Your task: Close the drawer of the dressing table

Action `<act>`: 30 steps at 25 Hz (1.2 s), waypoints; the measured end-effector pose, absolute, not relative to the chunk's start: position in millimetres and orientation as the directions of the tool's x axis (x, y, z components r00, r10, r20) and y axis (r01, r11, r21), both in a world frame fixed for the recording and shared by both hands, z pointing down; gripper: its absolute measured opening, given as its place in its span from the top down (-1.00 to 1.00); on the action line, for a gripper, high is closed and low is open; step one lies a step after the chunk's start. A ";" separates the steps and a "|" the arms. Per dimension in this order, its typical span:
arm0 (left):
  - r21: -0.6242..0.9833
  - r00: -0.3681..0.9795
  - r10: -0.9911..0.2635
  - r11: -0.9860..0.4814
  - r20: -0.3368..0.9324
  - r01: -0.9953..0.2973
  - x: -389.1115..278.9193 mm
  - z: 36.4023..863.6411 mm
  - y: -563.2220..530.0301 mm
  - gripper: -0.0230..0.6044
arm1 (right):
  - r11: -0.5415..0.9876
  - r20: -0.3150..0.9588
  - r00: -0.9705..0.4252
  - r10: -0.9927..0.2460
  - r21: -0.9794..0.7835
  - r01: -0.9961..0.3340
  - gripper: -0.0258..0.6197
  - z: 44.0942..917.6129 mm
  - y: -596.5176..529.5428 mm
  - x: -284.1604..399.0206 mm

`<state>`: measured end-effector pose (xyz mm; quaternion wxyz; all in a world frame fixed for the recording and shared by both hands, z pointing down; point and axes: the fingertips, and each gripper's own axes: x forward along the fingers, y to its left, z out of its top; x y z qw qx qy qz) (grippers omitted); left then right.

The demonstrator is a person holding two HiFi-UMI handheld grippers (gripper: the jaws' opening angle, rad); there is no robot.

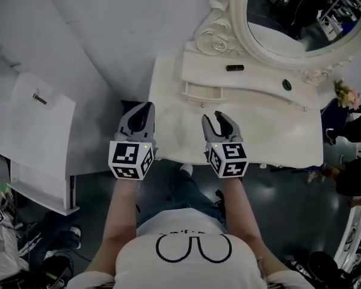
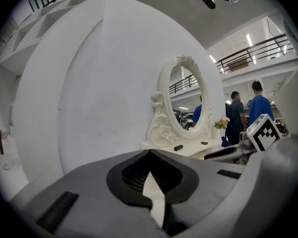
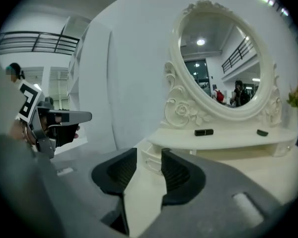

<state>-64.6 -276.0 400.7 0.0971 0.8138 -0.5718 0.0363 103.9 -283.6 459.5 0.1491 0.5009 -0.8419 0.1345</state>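
The cream dressing table point(image 1: 271, 131) stands against the white wall, under an oval mirror point(image 1: 301, 17). A small drawer point(image 1: 201, 93) sticks out a little from the raised shelf at the table's back left. My left gripper point(image 1: 141, 116) hovers over the table's left front corner, its fingers together and holding nothing. My right gripper point(image 1: 221, 124) hangs over the front of the tabletop, open and empty. In the right gripper view the drawer point(image 3: 151, 163) shows through the gap of the right gripper point(image 3: 149, 152), well ahead of it. The tips of the left gripper point(image 2: 150, 152) meet.
A small black item point(image 1: 234, 68) and a dark oval piece point(image 1: 287, 85) lie on the shelf. Flowers point(image 1: 344, 93) stand at the table's right end, with people point(image 1: 355, 173) beyond it. A white cabinet point(image 1: 36, 137) stands to the left.
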 end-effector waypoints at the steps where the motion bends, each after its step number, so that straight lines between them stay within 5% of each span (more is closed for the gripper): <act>1: 0.120 0.344 -0.921 -0.327 0.180 -0.937 -62.2 405.5 -286.7 0.93 | 0.461 0.403 -0.462 -0.790 -0.107 -0.881 0.46 469.0 -293.6 103.9; 16: 0.171 0.353 -0.884 -0.314 0.307 -0.934 -53.5 466.5 -370.7 0.93 | 0.366 0.662 -0.430 -0.615 -0.243 -0.898 0.52 578.7 -348.5 99.8; 30: 0.186 0.420 -0.843 -0.377 0.335 -0.907 -66.5 481.0 -409.2 0.93 | 0.315 0.725 -0.354 -0.591 -0.197 -0.928 0.63 593.0 -362.7 95.1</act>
